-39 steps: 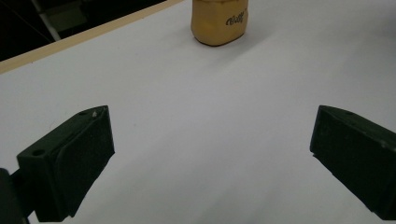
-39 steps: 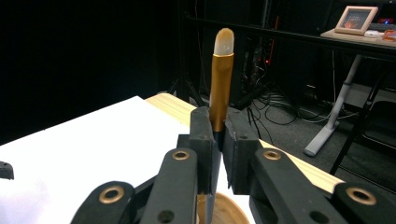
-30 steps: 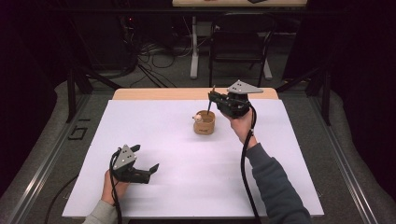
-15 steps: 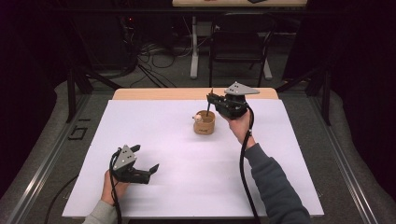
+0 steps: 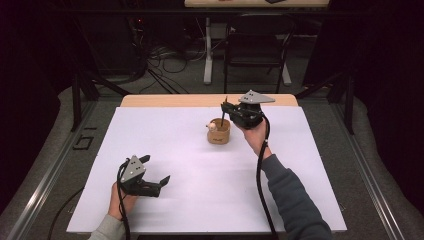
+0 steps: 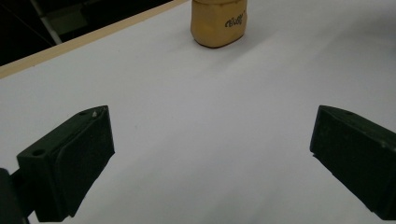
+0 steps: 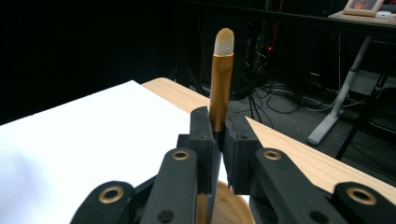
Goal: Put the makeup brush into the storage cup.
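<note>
The right gripper (image 7: 218, 140) is clamping an upright brush (image 7: 221, 74) directly above the cup (image 5: 219, 132), while the left gripper (image 5: 156, 170) is idling wide open, well short of it.

Brush (image 7: 220, 79) lower handle hidden between clamped jaws of right gripper (image 7: 219, 140), tip fuzzy. Wooden cup (image 7: 229, 207) cut off by bottom edge in right gripper view, top cropped in left gripper view; print on it unreadable. Small pale item in cup, high view: too small to identify.

The black two-jaw left gripper (image 5: 152, 181) rests low, jaws wide apart; the black right gripper (image 5: 226, 106) (raised, arm outstretched) is clamped tight.
</note>
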